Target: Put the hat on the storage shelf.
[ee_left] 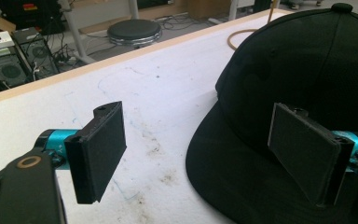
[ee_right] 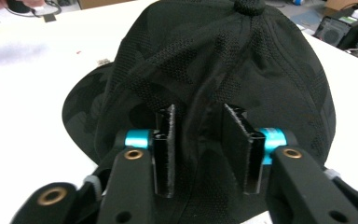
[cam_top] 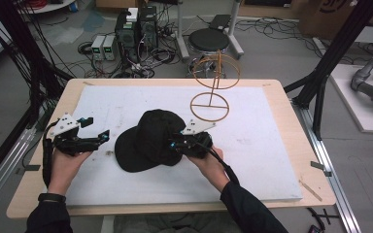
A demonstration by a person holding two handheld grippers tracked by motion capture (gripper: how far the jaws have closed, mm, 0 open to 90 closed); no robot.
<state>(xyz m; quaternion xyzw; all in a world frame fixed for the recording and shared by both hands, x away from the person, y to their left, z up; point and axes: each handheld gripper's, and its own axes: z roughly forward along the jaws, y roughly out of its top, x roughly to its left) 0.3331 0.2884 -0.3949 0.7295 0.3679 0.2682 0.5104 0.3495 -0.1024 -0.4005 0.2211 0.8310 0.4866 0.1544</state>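
Note:
A black cap lies on the white foam mat, brim toward the left. My right gripper is at the cap's right rear. In the right gripper view its jaws stand close together around a raised fold of the cap's crown, which creases up from between the pads. My left gripper hovers open just left of the brim. In the left gripper view its wide jaws straddle the brim edge, one pad over the mat, the other in front of the cap.
A copper wire hat stand rises at the back of the mat, behind the cap. The wooden table borders the mat. Beyond the far edge are a round stool, floor electronics and cables. Black frame posts flank the table.

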